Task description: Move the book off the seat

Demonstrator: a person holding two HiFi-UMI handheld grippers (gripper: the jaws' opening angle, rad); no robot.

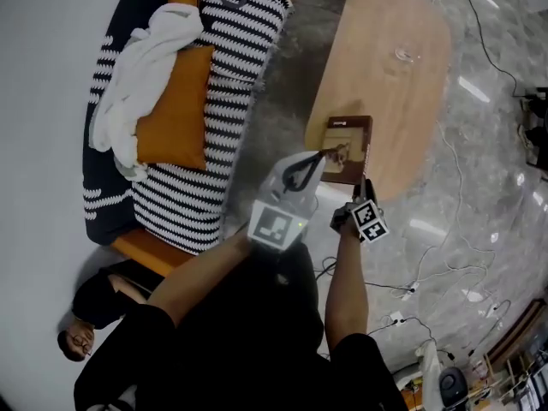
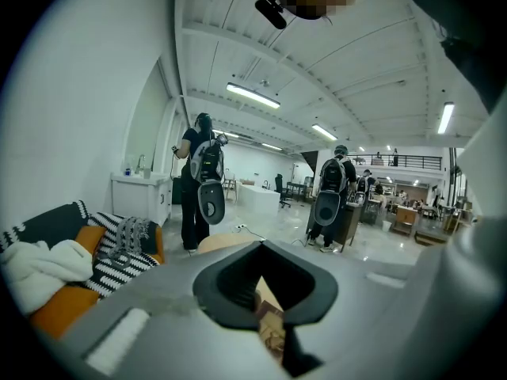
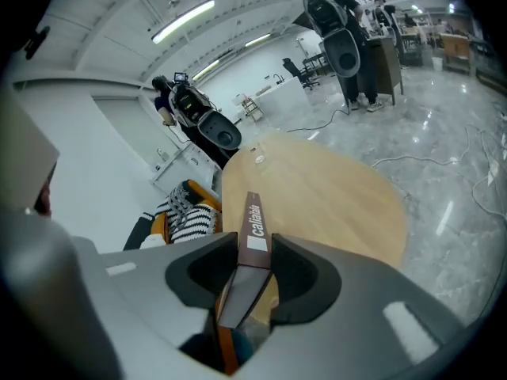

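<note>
A brown book (image 1: 349, 146) hangs over the near end of the oval wooden table (image 1: 385, 67), held by both grippers. My right gripper (image 1: 365, 184) grips it from the near side. In the right gripper view the jaws of the right gripper (image 3: 253, 269) are shut on the book's dark spine (image 3: 252, 226), which points at the table (image 3: 333, 196). My left gripper (image 1: 329, 155) meets the book's left edge. In the left gripper view a corner of the book (image 2: 272, 327) sits pinched low between the jaws of the left gripper (image 2: 268, 311).
The sofa (image 1: 128, 238), with a striped throw (image 1: 227, 75), an orange cushion (image 1: 175, 118) and a white cloth (image 1: 141, 67), lies to the left. A small clear object (image 1: 405, 56) rests on the table's far part. Cables (image 1: 454, 264) run over the marble floor. People with backpacks (image 2: 204, 176) stand further off.
</note>
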